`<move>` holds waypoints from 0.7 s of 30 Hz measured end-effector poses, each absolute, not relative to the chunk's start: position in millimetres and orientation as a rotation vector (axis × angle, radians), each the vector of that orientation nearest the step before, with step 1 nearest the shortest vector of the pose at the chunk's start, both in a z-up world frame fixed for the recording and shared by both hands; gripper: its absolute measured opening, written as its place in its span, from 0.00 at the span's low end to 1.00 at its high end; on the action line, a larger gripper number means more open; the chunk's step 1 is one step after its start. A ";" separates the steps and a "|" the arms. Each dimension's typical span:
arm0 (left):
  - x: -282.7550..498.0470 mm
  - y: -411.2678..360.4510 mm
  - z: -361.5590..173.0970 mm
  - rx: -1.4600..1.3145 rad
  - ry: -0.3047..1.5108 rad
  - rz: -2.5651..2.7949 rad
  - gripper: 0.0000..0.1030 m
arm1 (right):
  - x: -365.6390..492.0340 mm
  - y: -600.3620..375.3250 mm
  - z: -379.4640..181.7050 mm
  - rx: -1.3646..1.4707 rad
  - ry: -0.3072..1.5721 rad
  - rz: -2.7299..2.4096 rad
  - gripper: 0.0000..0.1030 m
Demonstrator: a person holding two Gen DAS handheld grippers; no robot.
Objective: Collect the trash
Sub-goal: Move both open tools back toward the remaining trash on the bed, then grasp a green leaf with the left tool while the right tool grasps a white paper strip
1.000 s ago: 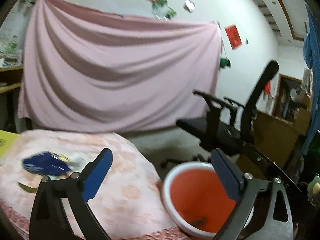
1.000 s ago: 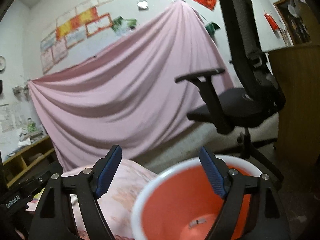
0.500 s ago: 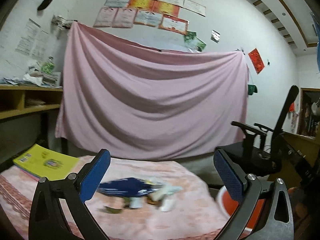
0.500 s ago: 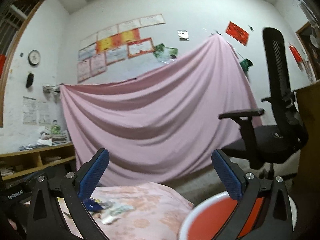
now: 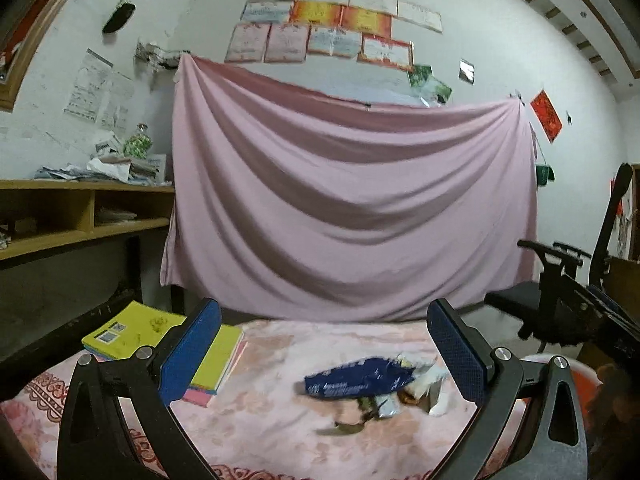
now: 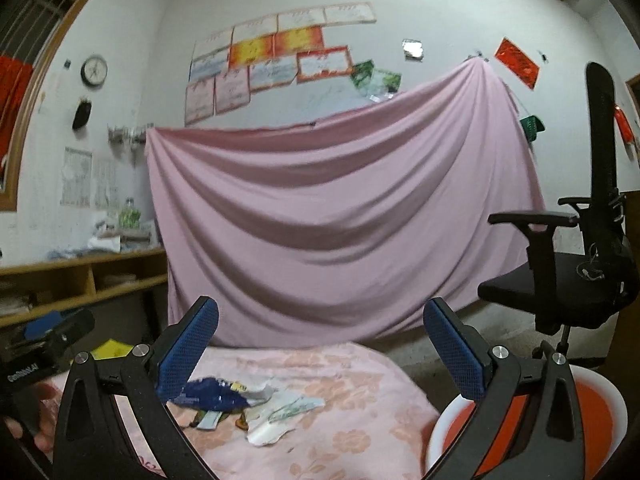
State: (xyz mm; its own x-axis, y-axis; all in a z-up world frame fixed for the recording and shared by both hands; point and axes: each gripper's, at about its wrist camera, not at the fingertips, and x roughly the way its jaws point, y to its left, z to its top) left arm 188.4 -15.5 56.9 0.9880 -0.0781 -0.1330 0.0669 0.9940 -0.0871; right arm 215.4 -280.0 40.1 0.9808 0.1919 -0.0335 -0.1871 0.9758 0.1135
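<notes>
Both grippers empty. Left gripper (image 5: 324, 352) and right gripper (image 6: 320, 350) hold their jaws spread wide, nothing between the pads. The trash pile (image 6: 244, 406) — a blue wrapper (image 5: 358, 378) atop crumpled white paper and small scraps — lies on the pink floral tablecloth (image 6: 340, 440), near the table's right edge. The orange bin (image 6: 600, 420) stands low at right, just beside the table; its contents cannot be seen. Judged: the visible litter is uncollected — the whole pile remains to be picked up.
</notes>
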 end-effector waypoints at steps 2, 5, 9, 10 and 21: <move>196.6 -10.7 54.1 -0.082 0.200 -0.079 0.98 | 222.7 -273.6 36.3 0.106 0.091 0.198 1.00; 211.6 -6.1 43.3 -0.097 0.321 -0.079 0.97 | 238.1 -263.1 28.0 0.085 0.195 0.190 1.00; 225.9 -3.6 28.4 -0.134 0.435 -0.111 0.95 | 250.3 -256.3 18.2 0.068 0.289 0.170 1.00; 229.4 -4.4 24.4 -0.137 0.460 -0.126 0.91 | 253.4 -255.3 15.2 0.065 0.314 0.170 1.00; 268.6 -26.9 -11.3 -0.153 0.711 -0.278 0.51 | 280.4 -248.7 -12.2 0.092 0.545 0.239 0.83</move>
State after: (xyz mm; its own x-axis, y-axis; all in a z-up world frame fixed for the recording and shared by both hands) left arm 268.6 -26.9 -11.3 0.7229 -0.3023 -0.6213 0.1990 0.9522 -0.2317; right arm 280.4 -248.7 -12.2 0.8283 0.2496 -0.5017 -0.2008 0.9681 0.1502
